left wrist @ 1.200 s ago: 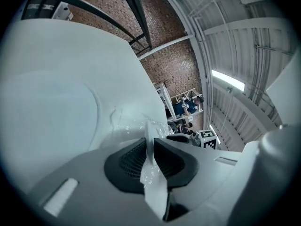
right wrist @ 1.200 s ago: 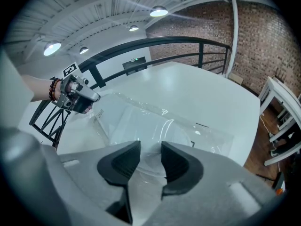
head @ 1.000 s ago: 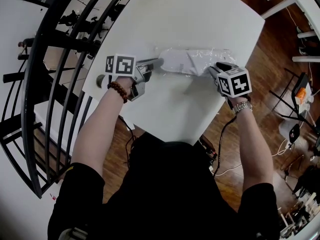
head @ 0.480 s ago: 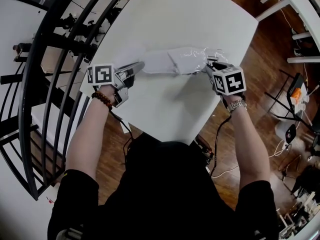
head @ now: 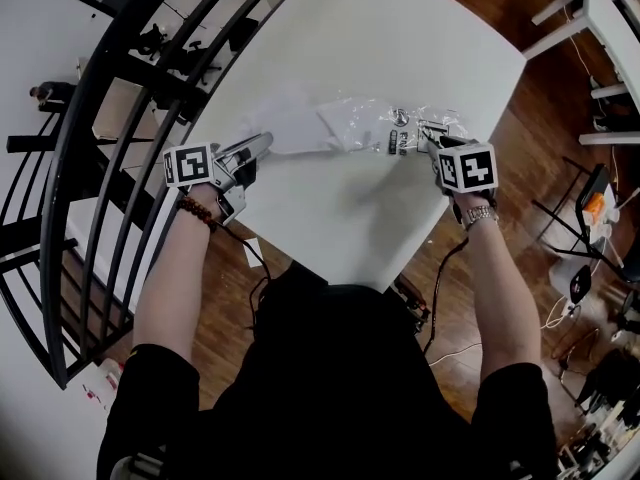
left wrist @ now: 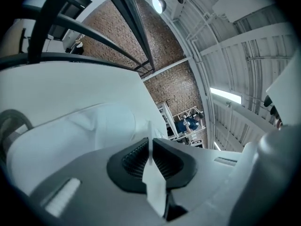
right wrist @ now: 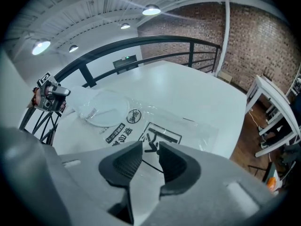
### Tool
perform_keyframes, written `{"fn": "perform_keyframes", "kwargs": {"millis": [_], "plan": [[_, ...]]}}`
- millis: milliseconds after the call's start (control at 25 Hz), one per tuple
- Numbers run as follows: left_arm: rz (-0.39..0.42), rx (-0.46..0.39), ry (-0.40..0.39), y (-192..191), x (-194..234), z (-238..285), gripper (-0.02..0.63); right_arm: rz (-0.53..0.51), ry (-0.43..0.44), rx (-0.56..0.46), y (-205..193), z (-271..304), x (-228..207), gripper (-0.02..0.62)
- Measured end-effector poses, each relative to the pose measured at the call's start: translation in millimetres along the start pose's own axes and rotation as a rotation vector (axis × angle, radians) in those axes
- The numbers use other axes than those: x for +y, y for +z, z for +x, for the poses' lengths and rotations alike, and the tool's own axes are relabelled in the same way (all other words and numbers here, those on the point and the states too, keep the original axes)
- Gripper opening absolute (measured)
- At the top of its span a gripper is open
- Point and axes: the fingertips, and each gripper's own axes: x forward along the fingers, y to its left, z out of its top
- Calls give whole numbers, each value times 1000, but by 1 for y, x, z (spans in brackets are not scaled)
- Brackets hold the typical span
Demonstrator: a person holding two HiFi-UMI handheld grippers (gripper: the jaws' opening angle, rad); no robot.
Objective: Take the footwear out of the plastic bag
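A clear plastic bag (head: 405, 133) with black print lies flattened on the white table (head: 350, 208). A white slipper (head: 295, 130) sticks out of its left mouth, and its far end (right wrist: 106, 108) is still under the film. My left gripper (head: 264, 142) is shut on the slipper's thin edge (left wrist: 149, 145), left of the bag. At the bag's right end, the jaws of my right gripper (head: 427, 140) have just been closing. In the right gripper view the film (right wrist: 162, 138) runs between the pads, which stand a narrow gap apart.
A black metal railing (head: 120, 118) curves past the table's left side, close behind my left hand. Wooden floor (head: 520, 118) lies to the right, with white furniture (head: 600, 8) and cables beyond. The person's body is at the near table edge.
My left gripper has moved left toward the railing, drawing the slipper out of the bag. The bag has gone flat and its print now shows. My right gripper stayed put.
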Motion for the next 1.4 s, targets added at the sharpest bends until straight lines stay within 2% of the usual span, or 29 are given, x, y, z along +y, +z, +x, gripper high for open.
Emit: {"fn": "perform_keyframes", "kwargs": {"millis": [120, 360, 640, 840, 1000, 1160, 1240, 1400], "plan": [[-16, -35, -4, 3, 4, -18, 43, 5, -12, 5, -2, 1, 0, 101], [-98, -138, -82, 13, -5, -48, 43, 8, -32, 15, -2, 1, -4, 101], [-146, -264, -82, 21, 15, -91, 44, 5, -44, 29, -3, 3, -6, 101], [-220, -372, -94, 22, 35, -114, 43, -1, -45, 35, -3, 3, -5, 101], [-257, -396, -54, 11, 54, -118, 43, -7, -45, 35, -2, 3, -4, 101], [-232, -396, 10, 8, 64, -117, 52, -13, -42, 30, 0, 2, -3, 101], [-203, -378, 71, 5, 71, -117, 134, -14, -39, 25, 0, 1, -3, 103], [-109, -342, 214, 2, 82, -119, 201, -15, -34, 17, 2, -3, -2, 109]]}}
